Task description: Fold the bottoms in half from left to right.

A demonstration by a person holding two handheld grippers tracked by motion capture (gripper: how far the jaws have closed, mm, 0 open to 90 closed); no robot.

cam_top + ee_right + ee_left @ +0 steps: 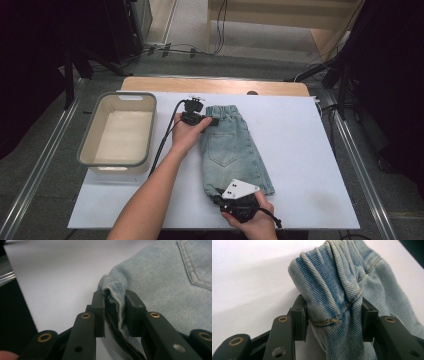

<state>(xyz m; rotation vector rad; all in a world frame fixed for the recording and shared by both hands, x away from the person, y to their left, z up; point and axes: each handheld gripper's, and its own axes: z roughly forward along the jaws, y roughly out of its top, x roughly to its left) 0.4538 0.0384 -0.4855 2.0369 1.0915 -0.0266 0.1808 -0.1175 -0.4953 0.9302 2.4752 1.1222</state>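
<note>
Denim shorts point(231, 150) are lying beside the bin point(119, 131); left tool point(212, 121) is clamping their waistband, right tool point(220, 199) their hem.

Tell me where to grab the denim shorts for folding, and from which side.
Grip the denim shorts along their left edge: the left gripper at the waistband corner, the right gripper at the leg hem. They lie flat, so only edges offer a fold for the jaws; both already pinch bunched fabric there.
</note>
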